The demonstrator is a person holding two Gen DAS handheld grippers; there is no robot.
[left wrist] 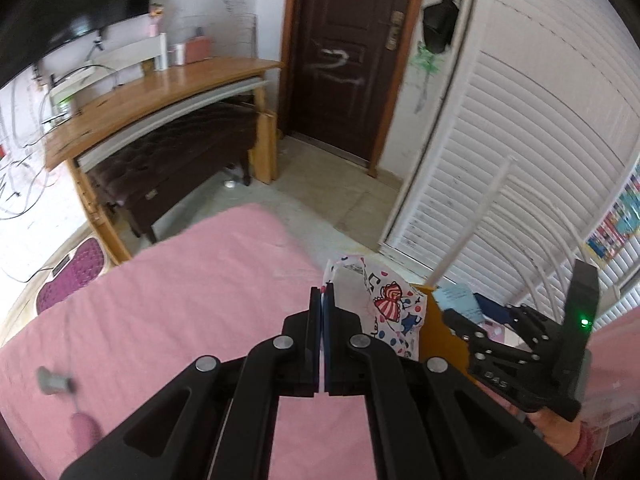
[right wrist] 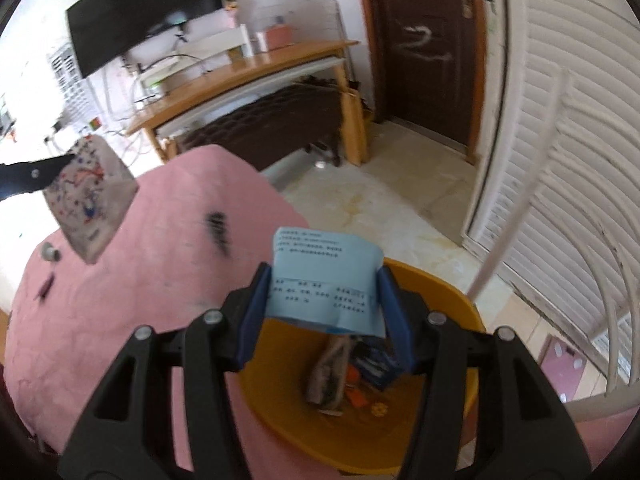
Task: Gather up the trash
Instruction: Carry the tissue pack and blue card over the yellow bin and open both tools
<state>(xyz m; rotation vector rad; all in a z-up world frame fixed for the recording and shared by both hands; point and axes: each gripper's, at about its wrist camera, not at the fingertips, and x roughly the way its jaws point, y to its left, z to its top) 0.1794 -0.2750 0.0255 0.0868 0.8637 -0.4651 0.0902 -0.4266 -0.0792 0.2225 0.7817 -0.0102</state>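
Your blue printed paper sits clamped between the blue pads of your right gripper, held across its width, top edge standing up and curling. Directly below and just beyond it is the orange bin, mouth open, already holding a dark blue packet and a brown wrapper at the bottom. That is the relation that counts: the paper hangs over the near half of the bin's opening, so I'd judge a plain release drops it inside, with no further reach needed.

Now the left gripper. Its jaws are fully closed and pinch the edge of a white patterned bag, printed with red, blue and cartoon figures. In the right wrist view that bag hangs well off to the left, above the pink bedspread, clear of the bin. So the right hand is the nearer of the 2 to the bin; the left has to travel right across the bed's corner before its load is over the rim.

On the bedspread's left side you have a small grey cap and a thin dark stick lying loose, plus a blurred black item near the middle. Beyond the bed are the tiled floor, a wooden desk, a dark door and white louvred doors.
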